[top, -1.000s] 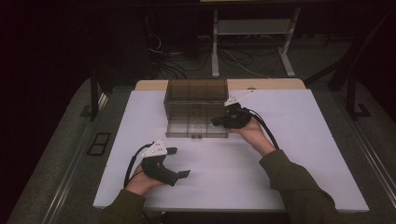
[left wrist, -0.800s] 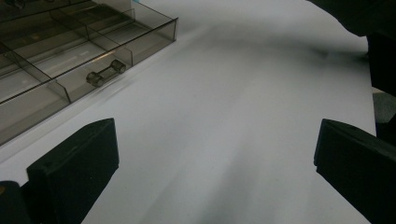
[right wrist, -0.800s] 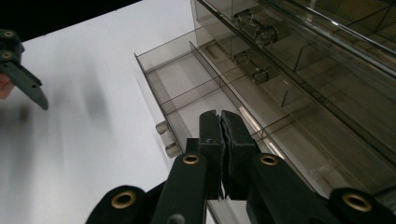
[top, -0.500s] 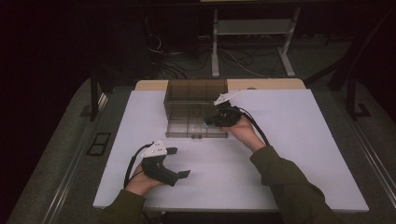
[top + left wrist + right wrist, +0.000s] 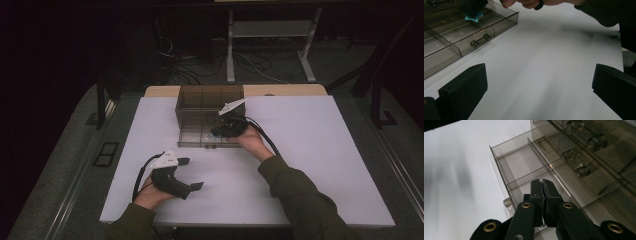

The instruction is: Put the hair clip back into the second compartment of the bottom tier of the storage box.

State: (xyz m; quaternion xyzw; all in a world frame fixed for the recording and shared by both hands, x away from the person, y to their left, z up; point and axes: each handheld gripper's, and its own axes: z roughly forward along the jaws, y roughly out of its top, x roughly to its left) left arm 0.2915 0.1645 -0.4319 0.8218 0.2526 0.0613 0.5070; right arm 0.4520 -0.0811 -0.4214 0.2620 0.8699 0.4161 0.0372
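Nearest the person, well short of the smoky transparent plastic compartment box (image 5: 200, 97), the left gripper (image 5: 191, 173) is held low over the white table sheet (image 5: 325, 150). Its jaws are spread wide, and in the left gripper view nothing but bare sheet is seen between them. Compared with the earlier frames, no shift of this gripper is seen.

Farther on, at the front of the box, the right gripper (image 5: 220, 132) is held above the open compartments. One second ago it was seen at the box's right front corner; since then it has been carried leftward and slightly lower, so that it is now placed over the front compartments. Its jaws are pressed narrowly together, and in the left gripper view a small turquoise star-shaped piece (image 5: 474, 18) is seen pinched at their tips, just above the box and not touching it. In the right gripper view the closed jaws are pointed down at a compartment beside the box's front wall.

In a front compartment of the box, nearer the left gripper than the star piece, a small dark dumbbell-shaped part (image 5: 480, 41) is seen lying flat.
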